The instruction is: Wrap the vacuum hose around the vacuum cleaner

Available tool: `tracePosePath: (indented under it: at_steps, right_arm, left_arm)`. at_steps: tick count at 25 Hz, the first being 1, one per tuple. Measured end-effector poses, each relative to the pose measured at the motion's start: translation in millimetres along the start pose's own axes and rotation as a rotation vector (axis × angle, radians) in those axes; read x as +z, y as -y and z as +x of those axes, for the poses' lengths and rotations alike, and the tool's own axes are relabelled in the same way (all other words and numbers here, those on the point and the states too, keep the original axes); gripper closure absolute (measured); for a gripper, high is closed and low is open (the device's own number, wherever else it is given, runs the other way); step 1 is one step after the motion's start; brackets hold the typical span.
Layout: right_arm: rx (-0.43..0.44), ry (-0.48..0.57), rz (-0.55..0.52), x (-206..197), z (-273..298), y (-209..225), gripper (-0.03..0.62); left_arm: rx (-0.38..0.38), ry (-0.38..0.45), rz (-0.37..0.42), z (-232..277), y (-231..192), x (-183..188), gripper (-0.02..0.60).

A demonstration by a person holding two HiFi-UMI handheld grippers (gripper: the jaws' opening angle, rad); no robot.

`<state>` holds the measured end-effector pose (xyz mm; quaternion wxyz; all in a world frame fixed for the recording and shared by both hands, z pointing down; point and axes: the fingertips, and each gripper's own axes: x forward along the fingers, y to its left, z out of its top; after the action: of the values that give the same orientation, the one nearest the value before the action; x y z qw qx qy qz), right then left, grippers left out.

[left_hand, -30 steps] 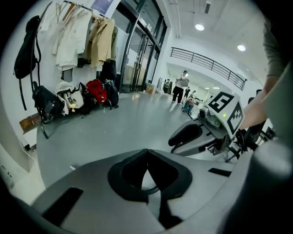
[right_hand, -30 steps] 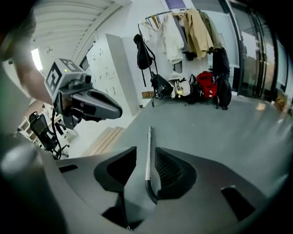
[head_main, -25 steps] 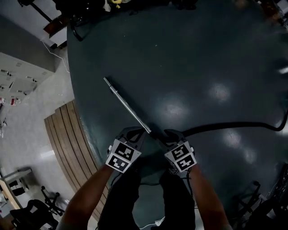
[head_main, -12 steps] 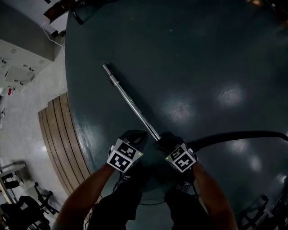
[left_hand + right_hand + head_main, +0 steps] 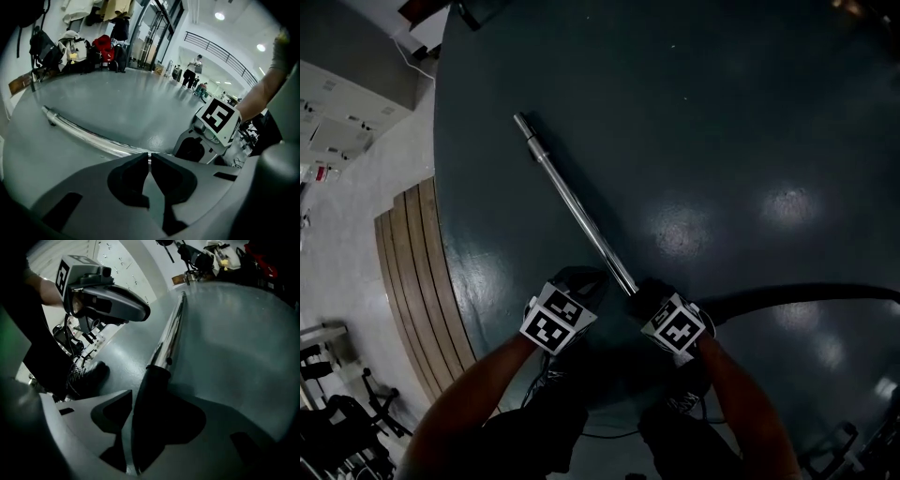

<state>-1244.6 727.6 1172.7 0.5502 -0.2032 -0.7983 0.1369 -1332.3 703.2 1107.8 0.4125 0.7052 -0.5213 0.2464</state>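
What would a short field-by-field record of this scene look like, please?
Floor: dark and glossy
Wand: metal, lying flat on the floor
Cuff: black, fitted on the wand's near end
Hose: black, runs from the cuff along the floor to the right
Left hand-held gripper: shut, empty, just beside the wand's near end
Right hand-held gripper: jaws have just been opening; open, with the cuff between them
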Motion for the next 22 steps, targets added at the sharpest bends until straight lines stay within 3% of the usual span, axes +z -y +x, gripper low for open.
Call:
tracePosePath:
  at_steps: [1,4,7,13,16,22]
  right_arm:
    - [-0.004,-0.003,-0.008,1.0,0.8,1.1,0.422]
    - [0.024,-0.001,0.017,5.7,-5.7,-3.0,0.428]
    - [0.101,0.004,0.072,11.5,-27.9,-15.1,0.43]
    - [0.216,0.007,0.16,21.2,-89.8,-52.0,0.43]
    - [0.235,-0.003,0.185,27.2,-134.9,-73.1,0.43]
    - [0.231,-0.021,0.185,42.9,-230.4,-103.8,0.43]
  left_arm:
    - [0.004,0.0,0.01,0.3,-1.6,0.1,0.572]
    - [0.002,-0.012,0.028,-5.4,-1.7,2.3,0.571]
    - [-0.019,-0.023,-0.002,-18.8,7.2,13.0,0.494]
    - [-0.059,-0.052,0.109,-58.5,42.1,46.1,0.468]
    - [-0.084,-0.069,0.238,-82.2,66.5,68.5,0.432]
    - [-0.206,-0.079,0.612,-113.4,143.5,121.2,0.329]
